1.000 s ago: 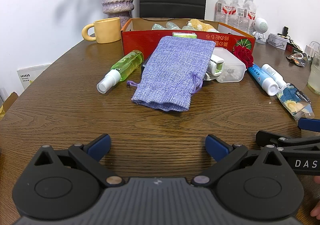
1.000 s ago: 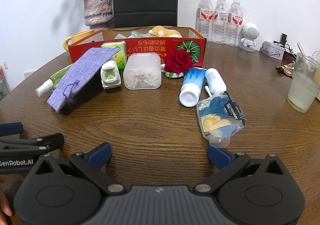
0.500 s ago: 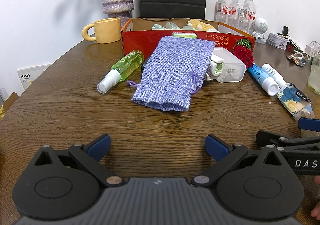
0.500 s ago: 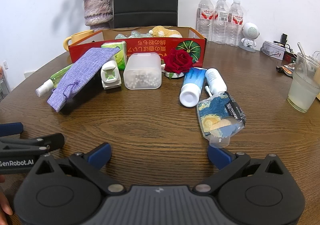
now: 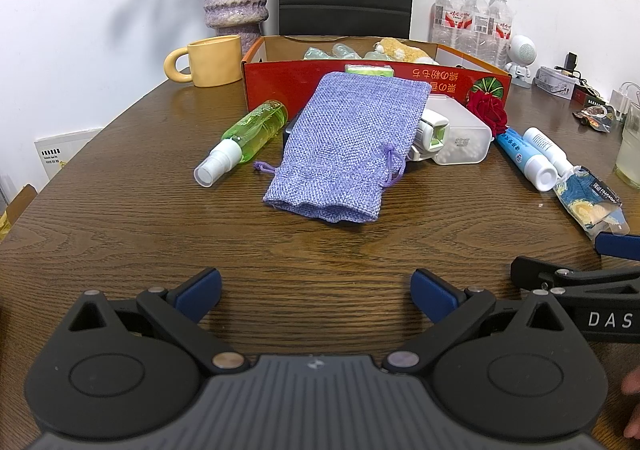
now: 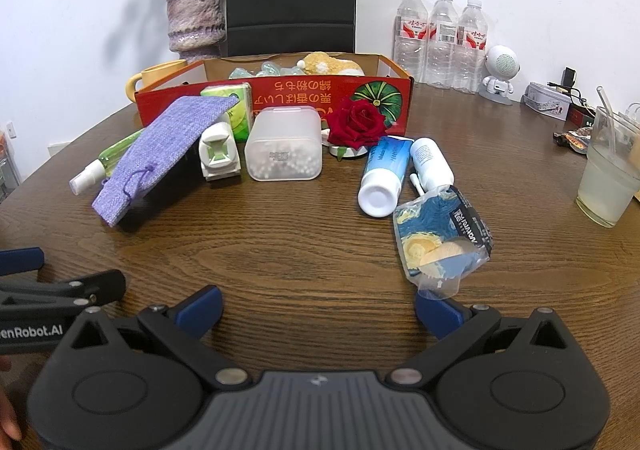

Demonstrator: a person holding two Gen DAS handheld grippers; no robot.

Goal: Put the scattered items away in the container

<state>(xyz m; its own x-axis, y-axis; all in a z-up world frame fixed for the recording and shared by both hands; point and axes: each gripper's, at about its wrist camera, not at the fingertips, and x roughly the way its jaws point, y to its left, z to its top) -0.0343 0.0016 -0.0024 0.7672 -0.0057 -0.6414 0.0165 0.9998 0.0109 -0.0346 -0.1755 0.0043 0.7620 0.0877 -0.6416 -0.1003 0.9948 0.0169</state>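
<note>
Scattered items lay in a loose row across the middle of the wooden bench (image 5: 120, 234), just in front of the red cardboard box (image 6: 280, 90) at upper centre: a green spray bottle (image 5: 248, 138) on its side, a purple drawstring pouch (image 5: 344, 146) propped up on something dark, a white-and-green dispenser (image 6: 218, 154), a frosted plastic container (image 6: 284, 144), a red rose (image 6: 358, 122), a blue-and-white tube (image 6: 382, 178) beside a small white bottle (image 6: 432, 162), and a starry-printed packet (image 6: 440, 242) nearest the lower right. Inside the box sat a few pale pieces and a yellow plush toy (image 6: 332, 64). Both claws hovered low in frame, apart from everything — the left claw (image 5: 316, 290) spread wide with nothing between its blue pads, the right claw (image 6: 318, 308) likewise spread and empty, its right fingertip just below the packet's clear end.
</note>
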